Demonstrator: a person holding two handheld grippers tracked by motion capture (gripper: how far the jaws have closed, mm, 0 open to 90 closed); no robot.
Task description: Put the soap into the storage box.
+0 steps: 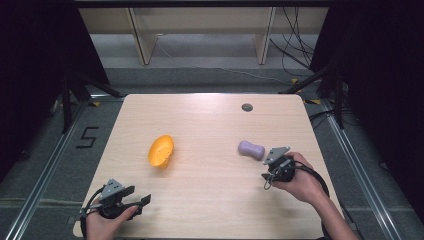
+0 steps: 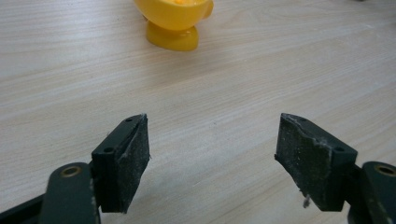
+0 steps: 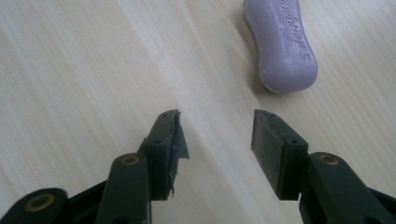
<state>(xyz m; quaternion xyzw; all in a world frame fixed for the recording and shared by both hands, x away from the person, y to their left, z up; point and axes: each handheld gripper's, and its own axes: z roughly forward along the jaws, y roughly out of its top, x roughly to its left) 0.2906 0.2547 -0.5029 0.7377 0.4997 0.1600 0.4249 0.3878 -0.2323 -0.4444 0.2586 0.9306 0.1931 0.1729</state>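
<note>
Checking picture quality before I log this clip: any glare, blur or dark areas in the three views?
High view: table evenly lit with a pale glare patch at its far middle, surroundings dark. Left gripper view: jaws sharp, yellow cup slightly soft, cut off at the top. Right gripper view: purple soap slightly blurred, with a soft shadow beside it.

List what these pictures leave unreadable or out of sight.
- Yellow bowl, left gripper view: its upper part is cut off by the top edge.
- Purple soap bar, right gripper view: far end cut off by the top edge; its embossed lettering is too blurred to read.
- Small dark disc, high view: too small to identify.
</note>
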